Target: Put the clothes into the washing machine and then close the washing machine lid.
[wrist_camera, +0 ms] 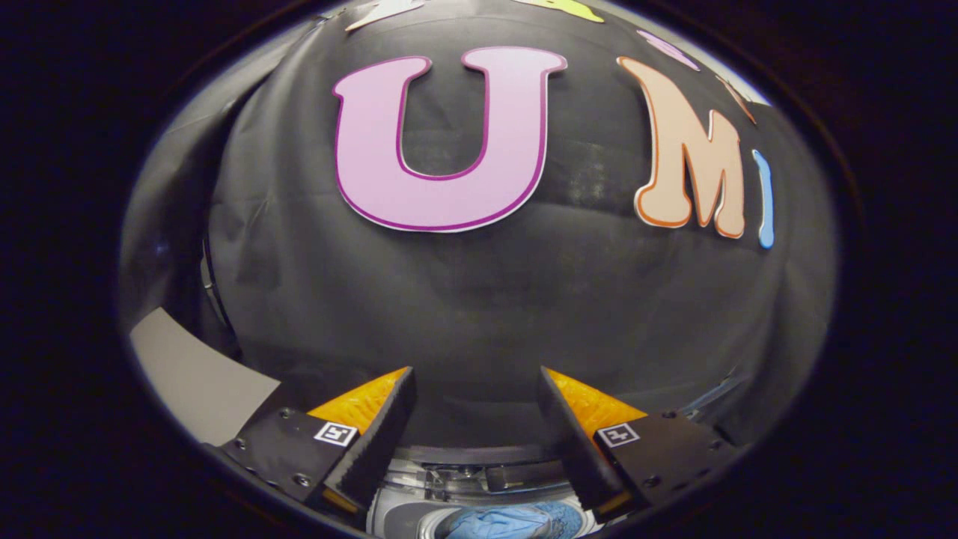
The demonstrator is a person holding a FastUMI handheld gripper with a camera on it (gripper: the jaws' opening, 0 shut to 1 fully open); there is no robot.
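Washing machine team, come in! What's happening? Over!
Fingers open, holding nothing. Blue clothes in the washing machine below them. Lid up. Nothing in the way.

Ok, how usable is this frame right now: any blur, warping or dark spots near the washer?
Gripper view: strong fisheye bending, edges curved. The open gripper is sharp, its fingers holding nothing. The booth wall is dim but evenly lit. The washing machine and blue clothes lie low between the fingers, squeezed and partly cut off.

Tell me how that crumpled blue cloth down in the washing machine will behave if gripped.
The crumpled blue cloth looks soft and folded, so probably floppy, draping from a pinch. It likely weighs little. The open gripper holds nothing, above the white washing machine.
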